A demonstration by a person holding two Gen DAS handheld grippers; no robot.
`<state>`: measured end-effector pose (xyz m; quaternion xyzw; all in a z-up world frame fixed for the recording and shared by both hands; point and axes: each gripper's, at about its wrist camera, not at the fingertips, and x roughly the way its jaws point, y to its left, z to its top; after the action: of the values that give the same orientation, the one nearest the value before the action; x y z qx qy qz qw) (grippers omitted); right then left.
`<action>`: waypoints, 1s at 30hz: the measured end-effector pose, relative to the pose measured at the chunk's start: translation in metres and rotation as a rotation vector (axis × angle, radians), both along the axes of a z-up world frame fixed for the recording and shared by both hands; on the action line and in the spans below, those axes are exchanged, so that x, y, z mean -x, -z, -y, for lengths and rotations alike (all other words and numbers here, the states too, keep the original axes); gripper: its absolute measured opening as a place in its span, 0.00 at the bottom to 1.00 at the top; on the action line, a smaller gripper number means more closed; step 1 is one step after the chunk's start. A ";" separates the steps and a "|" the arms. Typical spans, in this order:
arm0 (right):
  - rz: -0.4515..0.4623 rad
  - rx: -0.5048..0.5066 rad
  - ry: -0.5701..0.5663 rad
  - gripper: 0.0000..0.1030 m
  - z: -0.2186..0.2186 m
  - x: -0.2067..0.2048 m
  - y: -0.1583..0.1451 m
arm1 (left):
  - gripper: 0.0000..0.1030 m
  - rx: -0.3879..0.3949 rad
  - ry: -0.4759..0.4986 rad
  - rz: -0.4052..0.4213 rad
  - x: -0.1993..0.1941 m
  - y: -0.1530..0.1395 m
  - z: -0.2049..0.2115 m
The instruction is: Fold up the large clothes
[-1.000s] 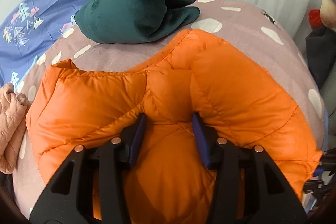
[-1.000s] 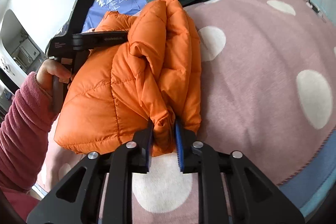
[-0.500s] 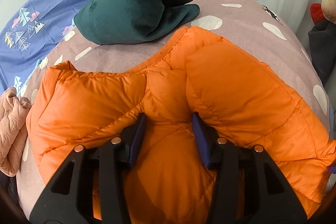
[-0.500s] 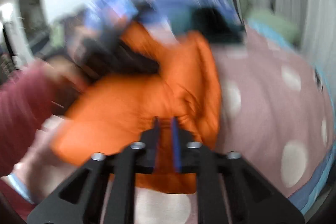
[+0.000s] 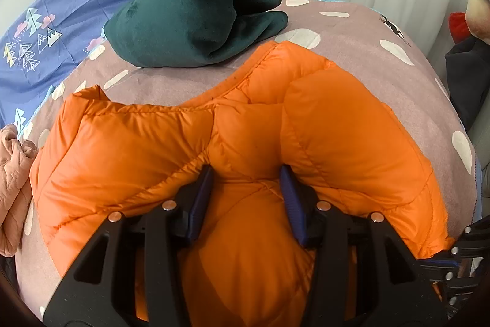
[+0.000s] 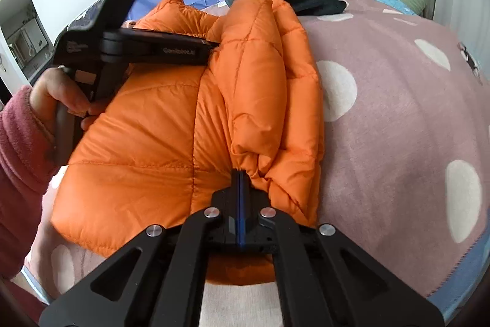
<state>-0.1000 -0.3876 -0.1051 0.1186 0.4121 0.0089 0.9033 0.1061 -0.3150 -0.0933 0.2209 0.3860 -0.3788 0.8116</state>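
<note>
Two grippers bear on one orange puffer jacket [image 6: 159, 149], which lies bunched on the dotted bedspread [image 6: 398, 112] of the bed, near its front edge. The left gripper [image 5: 246, 189] has its fingers [image 5: 200, 198] part-way apart and sunk into a thick fold of padding, which bulges between them; they seem to be pinching it. The right gripper [image 6: 240, 198] has its fingers clenched fully together at the jacket's lower hem, with at most a thin edge of fabric caught between them; whether anything is truly held cannot be told.

Slippery shell fabric is the main risk: a thin pinch on the right could slide out as soon as the hem is pulled, leaving the fold lopsided. Trapped air in the padding may spring the folded sleeve [image 6: 275, 66] back open. Pulling hard against the left hold could drag the whole jacket toward the bed's edge, or into the dark green blanket [image 5: 190, 17] and the pink garment [image 5: 13, 183] lying close by.
</note>
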 end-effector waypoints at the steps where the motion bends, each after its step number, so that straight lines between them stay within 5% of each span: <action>1: -0.012 -0.004 -0.004 0.00 0.000 -0.001 -0.008 | 0.45 0.003 0.000 -0.002 0.000 0.000 -0.001; 7: 0.150 -0.026 -0.012 0.00 0.013 -0.008 -0.057 | 0.45 0.016 -0.004 -0.023 -0.003 -0.001 -0.001; 13: 0.050 -0.005 -0.010 0.00 0.013 -0.046 0.005 | 0.45 0.030 -0.010 -0.035 -0.006 -0.001 -0.002; 24: 0.056 0.015 0.021 0.00 0.006 -0.034 0.007 | 0.46 0.049 -0.004 -0.013 -0.002 -0.012 -0.006; 25: 0.057 0.022 0.019 0.00 0.005 -0.034 0.007 | 0.44 0.065 -0.015 0.007 -0.003 -0.020 -0.013; 27: 0.057 0.019 0.019 0.00 0.007 -0.036 0.007 | 0.23 0.093 -0.056 0.030 -0.008 -0.032 -0.028; 30: 0.057 0.001 0.019 0.00 0.009 -0.037 0.008 | 0.20 0.165 -0.126 0.039 -0.019 -0.053 -0.058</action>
<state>-0.0628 -0.3970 -0.1132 0.1218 0.3852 0.0034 0.9147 0.1248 -0.2569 -0.0400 0.1361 0.3508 -0.3532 0.8565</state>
